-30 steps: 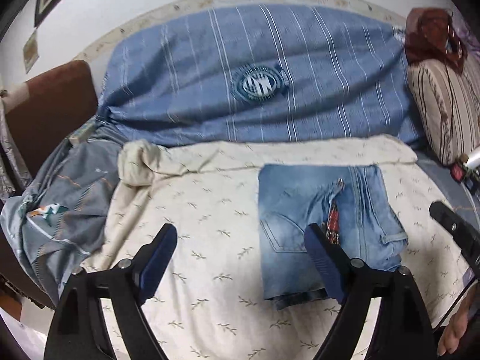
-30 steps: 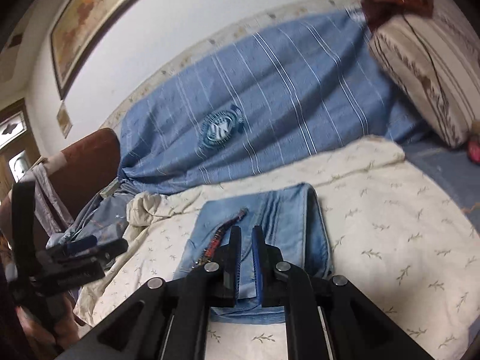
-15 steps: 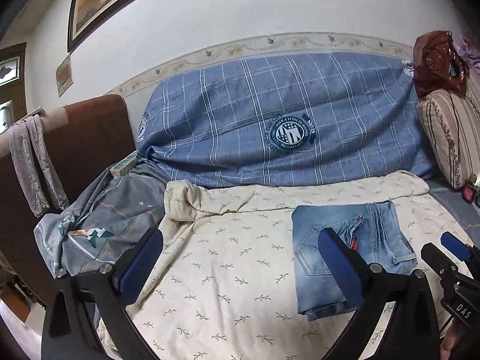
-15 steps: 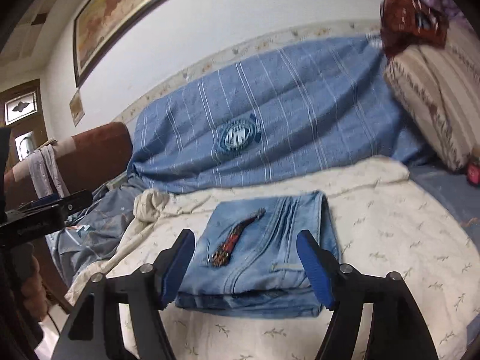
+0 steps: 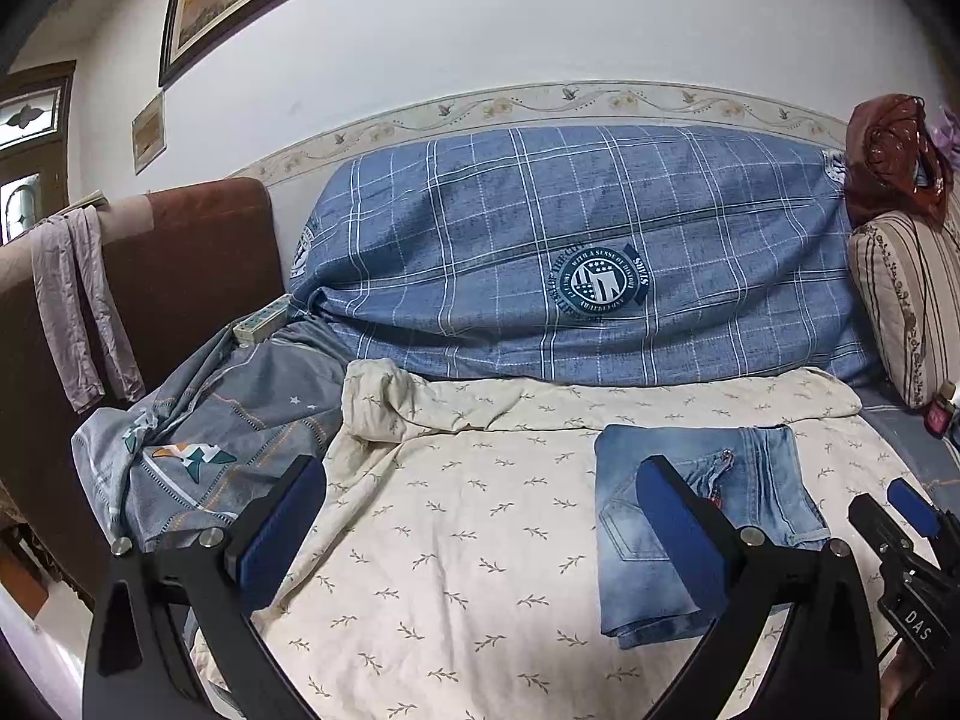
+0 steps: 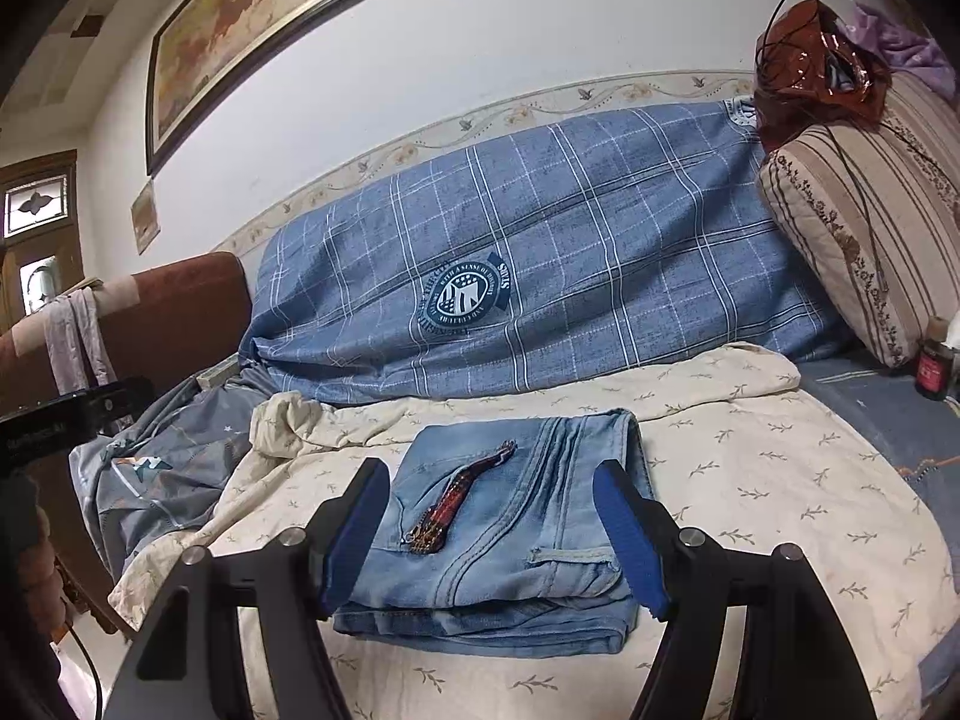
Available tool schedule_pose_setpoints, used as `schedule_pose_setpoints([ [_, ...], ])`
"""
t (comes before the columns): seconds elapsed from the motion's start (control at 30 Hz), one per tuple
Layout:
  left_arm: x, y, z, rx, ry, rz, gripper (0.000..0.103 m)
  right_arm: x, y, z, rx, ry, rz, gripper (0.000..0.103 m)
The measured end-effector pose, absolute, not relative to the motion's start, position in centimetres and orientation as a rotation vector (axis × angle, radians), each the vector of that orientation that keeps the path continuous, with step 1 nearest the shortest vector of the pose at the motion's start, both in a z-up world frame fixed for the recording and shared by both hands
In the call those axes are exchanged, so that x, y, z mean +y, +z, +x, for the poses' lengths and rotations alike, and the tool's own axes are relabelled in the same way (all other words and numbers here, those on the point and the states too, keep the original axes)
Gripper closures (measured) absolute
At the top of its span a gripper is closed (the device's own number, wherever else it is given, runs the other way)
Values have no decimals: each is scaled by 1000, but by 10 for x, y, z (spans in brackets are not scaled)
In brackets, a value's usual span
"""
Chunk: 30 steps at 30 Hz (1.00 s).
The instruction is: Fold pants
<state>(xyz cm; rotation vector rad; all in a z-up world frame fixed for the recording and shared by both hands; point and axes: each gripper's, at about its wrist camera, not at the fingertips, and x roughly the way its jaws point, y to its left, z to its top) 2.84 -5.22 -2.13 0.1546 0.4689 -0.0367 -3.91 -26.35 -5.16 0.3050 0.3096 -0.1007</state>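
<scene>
The jeans [image 6: 516, 516] lie folded into a compact light-blue rectangle on the cream leaf-print sheet [image 6: 780, 480], with a red patterned strap [image 6: 450, 504] across the top. My right gripper [image 6: 492, 540] hovers just in front of them, open, its blue pads either side of the near edge and touching nothing. In the left wrist view the jeans [image 5: 744, 480] sit right of centre. My left gripper [image 5: 480, 531] is open wide over the bare sheet [image 5: 450, 540], and its right finger partly hides the jeans. The right gripper [image 5: 900, 534] shows at that view's right edge.
A rolled blue plaid cover [image 5: 570, 252] lines the wall behind. A striped pillow [image 5: 900, 300] stands at the right, with a small dark bottle [image 6: 933, 366] beside it. Crumpled grey bedding [image 5: 228, 432] and a brown upholstered end [image 5: 180, 252] bound the left side.
The right gripper went from shut at the jeans' near edge to open. Both grippers drew back and tilted up early in the second, so the wall and picture frame came into view; since then they held still.
</scene>
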Motion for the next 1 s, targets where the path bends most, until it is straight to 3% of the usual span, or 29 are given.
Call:
schedule_pose_setpoints([
  [1.0, -17, -37, 41, 495, 75, 106, 0, -252, -51, -36, 301, -72, 279, 29],
])
